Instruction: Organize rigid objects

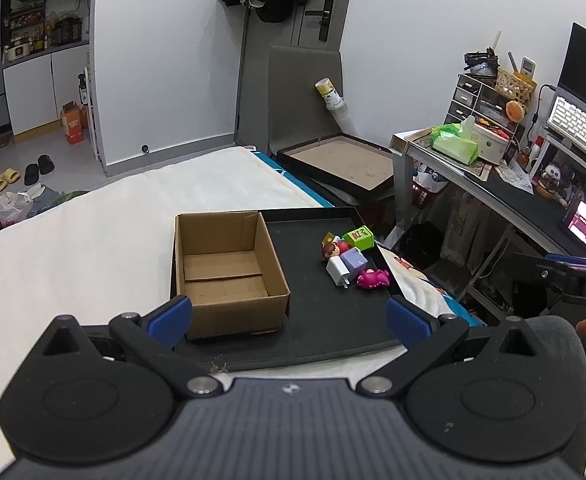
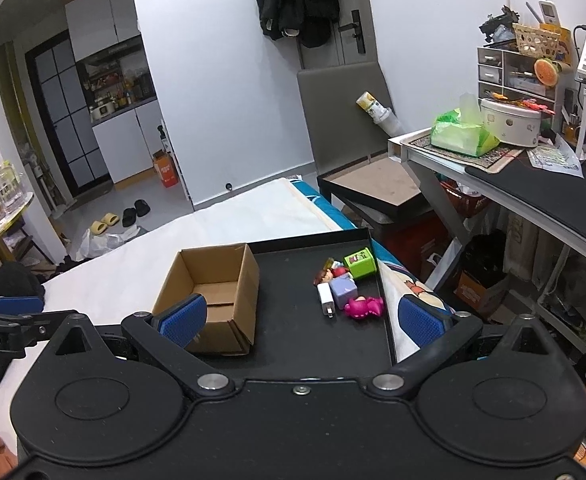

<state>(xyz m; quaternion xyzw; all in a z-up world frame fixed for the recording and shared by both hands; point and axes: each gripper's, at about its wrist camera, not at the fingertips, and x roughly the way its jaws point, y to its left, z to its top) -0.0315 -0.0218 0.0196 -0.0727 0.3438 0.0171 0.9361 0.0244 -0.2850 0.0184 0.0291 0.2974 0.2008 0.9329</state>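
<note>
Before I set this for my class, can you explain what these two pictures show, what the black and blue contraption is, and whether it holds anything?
A person holds a two-finger gripper in each hand; each picture comes from a camera on one, looking along its jaws. The left gripper and the right gripper are both open and hold nothing. On the bed, a black tray carries an empty cardboard box and a cluster of small things: a green cube, a white charger, a pink toy.

I'm seeing a brown cardboard box sitting on a black tray. Right of the box, a green cube, a white charger, a lilac block and a magenta toy are showing.
</note>
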